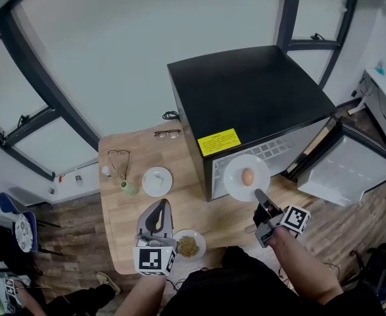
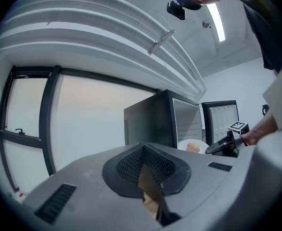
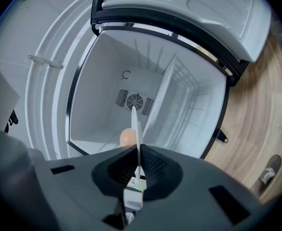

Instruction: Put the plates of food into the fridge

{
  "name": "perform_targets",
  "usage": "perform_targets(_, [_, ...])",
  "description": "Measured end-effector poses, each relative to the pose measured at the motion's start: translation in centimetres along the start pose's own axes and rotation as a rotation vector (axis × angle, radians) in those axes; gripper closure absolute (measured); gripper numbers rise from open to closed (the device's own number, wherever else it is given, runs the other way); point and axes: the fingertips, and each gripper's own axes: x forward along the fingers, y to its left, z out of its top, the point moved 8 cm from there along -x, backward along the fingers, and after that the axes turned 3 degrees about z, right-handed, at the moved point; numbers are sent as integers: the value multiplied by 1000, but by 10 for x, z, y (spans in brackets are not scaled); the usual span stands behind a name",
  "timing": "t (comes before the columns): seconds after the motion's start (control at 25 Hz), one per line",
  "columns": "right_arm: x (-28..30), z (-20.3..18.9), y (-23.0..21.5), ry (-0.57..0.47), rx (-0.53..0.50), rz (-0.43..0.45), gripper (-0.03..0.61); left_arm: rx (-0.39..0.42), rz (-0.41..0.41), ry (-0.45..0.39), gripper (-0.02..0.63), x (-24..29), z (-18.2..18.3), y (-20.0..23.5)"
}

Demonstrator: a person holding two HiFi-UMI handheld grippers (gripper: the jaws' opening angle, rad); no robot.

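Right gripper (image 1: 258,195) fingers clamped on egg plate (image 1: 235,180) rim, at open fridge (image 1: 245,91) mouth. Left gripper (image 1: 160,206) fingers together, empty. Stiff, breakable, loose egg (image 1: 248,176) on top: best kept level, rim grip. Also second food plate (image 1: 188,245) at tabletop (image 1: 123,242) near edge.

fridge (image 1: 245,101) mouth open, door (image 1: 350,171) aside

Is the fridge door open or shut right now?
Open. The door stands swung out beside the black fridge, and the right gripper view looks straight into its white inside.
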Motion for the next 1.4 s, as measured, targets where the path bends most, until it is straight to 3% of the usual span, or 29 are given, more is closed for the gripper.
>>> perform_targets(0.32, [33, 15, 5, 54, -83, 34, 546, -19, 37, 8, 611, 14, 4, 6])
perform_targets(0.52, [45, 20, 2, 75, -45, -63, 546, -18, 59, 7, 611, 20, 8, 8])
perform_targets(0.64, [59, 24, 7, 94, -53, -74, 546, -20, 79, 12, 611, 20, 9, 11])
perform_targets(0.8, [82, 32, 20, 145, -211, -59, 544, -13, 103, 11, 611, 21, 12, 17])
perform_targets(0.96, [98, 40, 31, 191, -386, -117, 525, -11, 141, 14, 611, 18, 15, 26])
perform_targets(1.4, [135, 61, 40, 297, -735, -267, 481, -4, 209, 51, 611, 15, 15, 40])
